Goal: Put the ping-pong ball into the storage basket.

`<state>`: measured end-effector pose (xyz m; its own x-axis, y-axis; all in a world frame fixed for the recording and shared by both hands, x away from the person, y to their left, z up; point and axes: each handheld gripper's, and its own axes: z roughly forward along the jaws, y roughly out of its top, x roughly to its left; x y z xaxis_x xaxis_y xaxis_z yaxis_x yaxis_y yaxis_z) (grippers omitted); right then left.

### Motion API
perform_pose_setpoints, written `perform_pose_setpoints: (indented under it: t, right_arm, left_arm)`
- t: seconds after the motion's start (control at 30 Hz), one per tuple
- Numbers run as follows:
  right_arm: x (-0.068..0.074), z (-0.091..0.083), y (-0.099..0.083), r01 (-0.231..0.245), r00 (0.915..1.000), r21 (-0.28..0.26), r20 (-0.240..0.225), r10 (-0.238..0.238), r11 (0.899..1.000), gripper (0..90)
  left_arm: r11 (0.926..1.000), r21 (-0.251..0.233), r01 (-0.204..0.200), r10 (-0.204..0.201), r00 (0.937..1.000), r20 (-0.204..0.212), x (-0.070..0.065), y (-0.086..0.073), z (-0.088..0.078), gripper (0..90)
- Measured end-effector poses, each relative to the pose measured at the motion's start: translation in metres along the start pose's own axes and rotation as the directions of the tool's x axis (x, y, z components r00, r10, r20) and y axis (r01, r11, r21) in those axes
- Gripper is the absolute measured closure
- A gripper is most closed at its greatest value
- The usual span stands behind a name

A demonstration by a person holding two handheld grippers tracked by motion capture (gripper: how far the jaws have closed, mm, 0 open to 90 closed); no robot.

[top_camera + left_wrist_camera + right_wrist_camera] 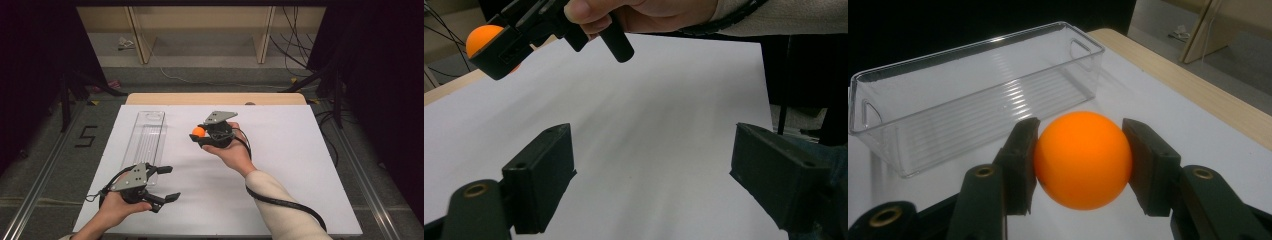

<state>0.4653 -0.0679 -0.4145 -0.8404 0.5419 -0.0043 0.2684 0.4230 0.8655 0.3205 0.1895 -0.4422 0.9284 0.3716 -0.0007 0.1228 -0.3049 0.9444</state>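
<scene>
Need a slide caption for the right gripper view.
Right gripper clamps an orange ball above the white table, facing an empty clear bin.

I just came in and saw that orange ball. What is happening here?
A person is working at a white table with a claw in each hand. The right claw is shut on an orange ball, with both pads pressed against its sides, and holds it up off the table. A clear plastic bin sits close in front of it with nothing inside. The left claw is open and holds nothing, down near the bin's closer end.
</scene>
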Motion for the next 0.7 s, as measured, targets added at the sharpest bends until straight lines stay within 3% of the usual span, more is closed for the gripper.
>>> perform_pose_setpoints:
  t: [0.7]
  right_arm:
    - [0.006,0.010,0.011,0.013,0.9998,-0.001,-0.017,-0.013,1.000,51.4]
  left_arm:
    - [1.0000,0.006,-0.004,0.004,1.0000,0.005,-0.001,0.000,0.001,16.5]
